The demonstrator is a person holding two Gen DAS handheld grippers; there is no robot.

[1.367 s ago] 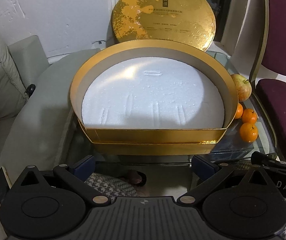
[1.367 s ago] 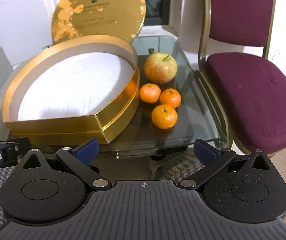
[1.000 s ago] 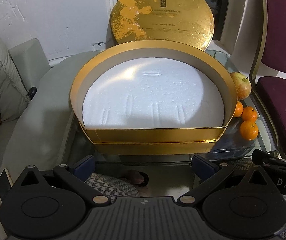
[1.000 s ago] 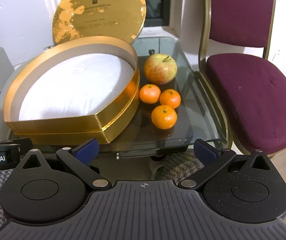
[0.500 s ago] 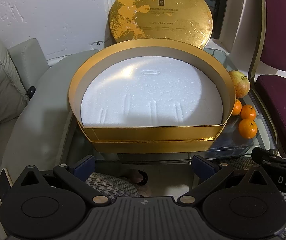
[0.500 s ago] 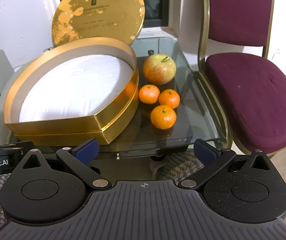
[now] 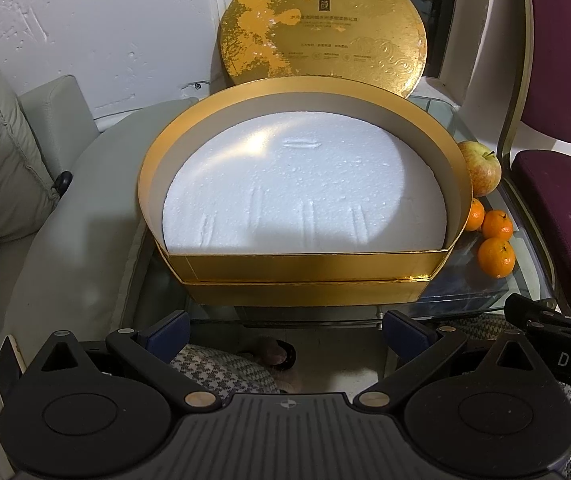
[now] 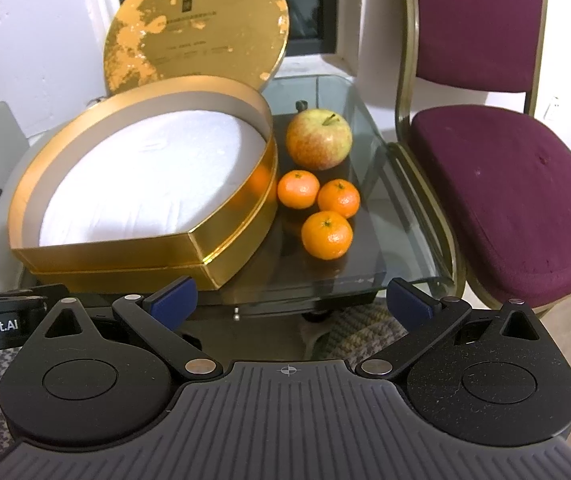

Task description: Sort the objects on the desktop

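Observation:
A gold half-round box [image 7: 305, 270] [image 8: 133, 254] with a white foam liner [image 7: 301, 188] sits on a small glass table [image 8: 401, 216]. Its gold lid [image 7: 321, 28] [image 8: 193, 24] leans upright behind it. To the box's right lie an apple [image 8: 319, 139] [image 7: 481, 168] and three mandarins [image 8: 326, 235] [image 7: 496, 257], one of them [image 8: 298, 189] nearest the box. My left gripper [image 7: 285, 330] is open, short of the box's front wall, holding nothing. My right gripper [image 8: 289, 300] is open before the table's near edge, in line with the mandarins.
A maroon padded chair [image 8: 517, 200] [image 7: 565, 200] stands close on the table's right. Grey sofa cushions [image 7: 45, 216] lie to the left. Houndstooth fabric [image 7: 221, 372] shows below the grippers. A white wall [image 7: 85, 20] and a dark window are behind.
Both grippers have drifted slightly; the box and fruit sit a little higher and closer in the views. Nothing was grasped and the jaws stay apart.

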